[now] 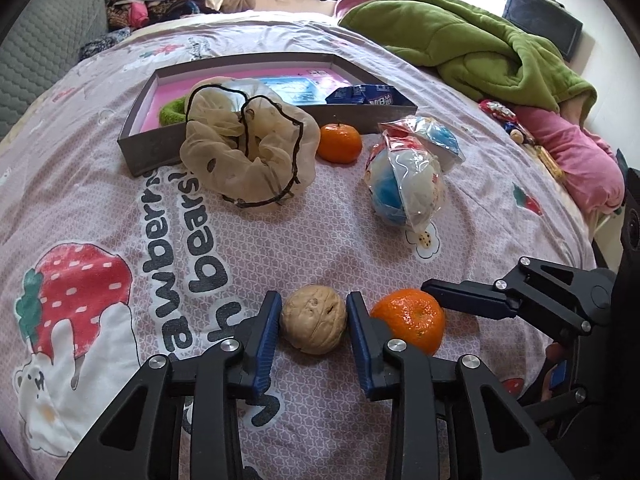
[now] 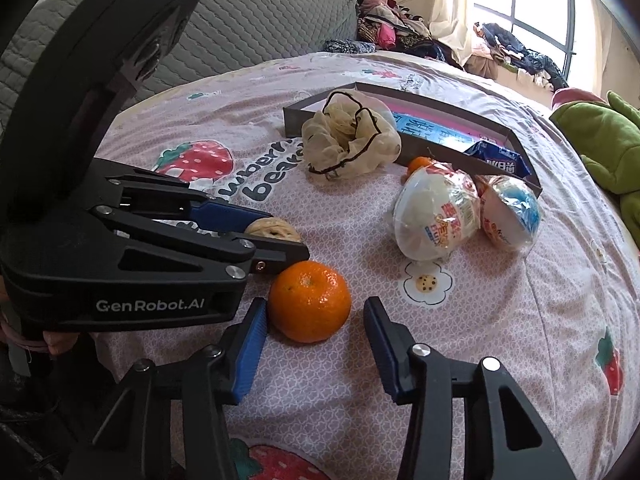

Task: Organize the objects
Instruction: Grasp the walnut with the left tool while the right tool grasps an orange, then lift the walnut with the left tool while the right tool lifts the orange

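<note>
The bed (image 1: 360, 248) carries everything, under a pink strawberry-print sheet. A green blanket (image 1: 472, 40) lies heaped along its far right edge, with a grey quilted cushion (image 2: 256, 12) at the far left corner.

Toward the far side sits the shallow grey box (image 1: 148, 148), pink inside, holding a green ring (image 1: 172, 110), a blue card and a blue snack packet (image 1: 364, 94) in its right corner. A beige net bag (image 1: 248, 148) with black trim slumps over the box's near wall onto the sheet. Just right of it, against that wall, lies the far orange (image 1: 340, 143). Right again, two wrapped toy balls (image 1: 404, 188) lie touching each other, near the middle of the bed.

My left gripper (image 1: 313, 320) is at the near edge, its jaws set either side of the walnut (image 1: 313, 319); the pads look to be touching the shell or all but, and I cannot tell whether they are pressing. The walnut rests on the sheet.

My right gripper (image 2: 316, 316) is wide open around the near orange (image 2: 309, 301), which sits on the sheet just beside the walnut. The left pad is close to the peel; the right pad stands clear of it. My left gripper's outer finger touches that orange.
</note>
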A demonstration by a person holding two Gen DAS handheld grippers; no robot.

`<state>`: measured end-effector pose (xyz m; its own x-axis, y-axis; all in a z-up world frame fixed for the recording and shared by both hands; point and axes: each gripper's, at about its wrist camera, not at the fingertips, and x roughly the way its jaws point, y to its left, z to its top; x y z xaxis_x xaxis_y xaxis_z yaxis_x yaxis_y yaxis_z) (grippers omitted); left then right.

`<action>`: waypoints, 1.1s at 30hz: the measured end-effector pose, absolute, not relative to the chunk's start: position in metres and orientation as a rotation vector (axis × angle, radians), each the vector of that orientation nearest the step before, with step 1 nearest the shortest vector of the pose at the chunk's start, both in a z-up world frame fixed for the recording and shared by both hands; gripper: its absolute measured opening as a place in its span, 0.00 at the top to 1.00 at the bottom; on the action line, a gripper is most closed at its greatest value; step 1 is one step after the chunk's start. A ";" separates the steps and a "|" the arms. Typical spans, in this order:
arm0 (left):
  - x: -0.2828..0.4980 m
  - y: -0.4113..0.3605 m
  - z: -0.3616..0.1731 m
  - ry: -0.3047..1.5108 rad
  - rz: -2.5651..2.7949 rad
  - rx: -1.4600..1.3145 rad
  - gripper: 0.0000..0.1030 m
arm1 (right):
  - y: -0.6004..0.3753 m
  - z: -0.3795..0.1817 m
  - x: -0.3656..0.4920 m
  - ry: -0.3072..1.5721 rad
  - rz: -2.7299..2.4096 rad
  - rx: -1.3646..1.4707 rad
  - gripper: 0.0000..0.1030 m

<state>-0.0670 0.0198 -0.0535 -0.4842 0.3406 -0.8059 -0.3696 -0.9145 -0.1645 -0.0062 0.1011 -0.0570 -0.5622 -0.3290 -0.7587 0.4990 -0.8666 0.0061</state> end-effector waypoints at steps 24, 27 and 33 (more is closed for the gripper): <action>-0.067 0.006 -0.046 -0.021 2.432 -1.259 0.67 | 0.120 -0.046 -0.009 0.209 -2.454 1.064 0.60; -0.067 0.005 -0.044 -0.027 2.432 -1.248 0.67 | 0.123 -0.041 -0.007 0.199 -2.466 1.040 0.60; -0.065 0.004 -0.039 -0.026 2.448 -1.226 0.67 | 0.125 -0.036 -0.007 0.181 -2.480 1.010 0.60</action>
<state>-0.0655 0.0041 -0.0395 -0.5345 0.3595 -0.7649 -0.3430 -0.9194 -0.1924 -0.0068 0.1251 -0.0356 -0.6280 -0.3603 -0.6898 0.4567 -0.8883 0.0481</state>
